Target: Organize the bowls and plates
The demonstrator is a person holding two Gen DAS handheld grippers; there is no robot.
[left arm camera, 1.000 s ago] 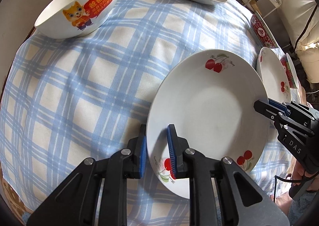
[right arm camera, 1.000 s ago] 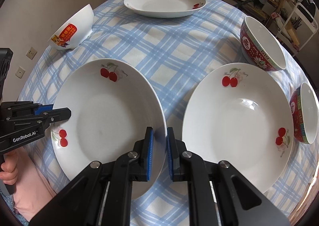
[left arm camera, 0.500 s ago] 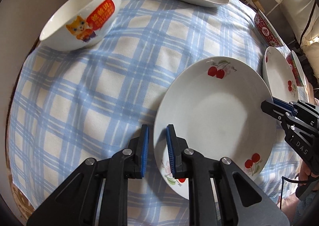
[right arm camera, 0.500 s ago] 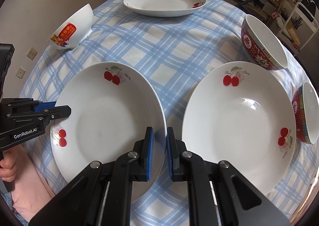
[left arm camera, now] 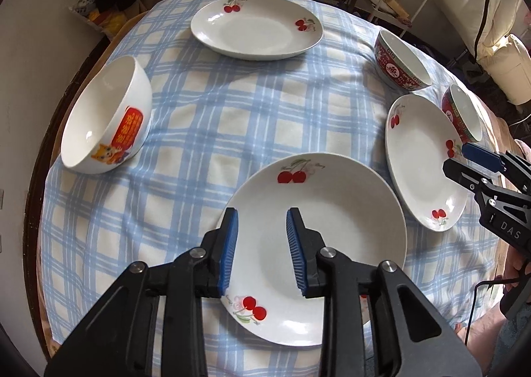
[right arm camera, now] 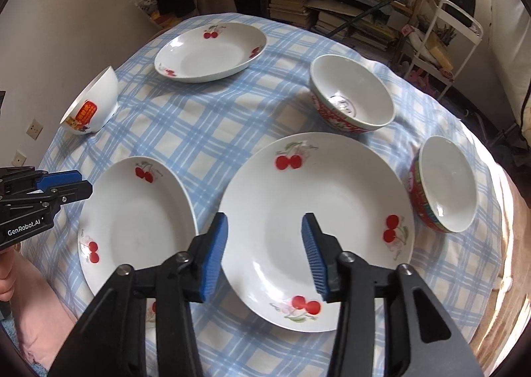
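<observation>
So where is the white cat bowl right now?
The cat bowl sits tipped at the table's far-left edge in both views, left of the far plate and apart from every other dish.

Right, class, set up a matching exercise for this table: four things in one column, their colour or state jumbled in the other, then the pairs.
Things:
1. cat bowl
2. far cherry plate
3. left claw
4. tablecloth

Descriptions:
A. blue and white checks
B. open, holding nothing
C. white, with an orange label
D. alone at the table's far side

Pairs: 1-C, 2-D, 3-B, 4-A
</observation>
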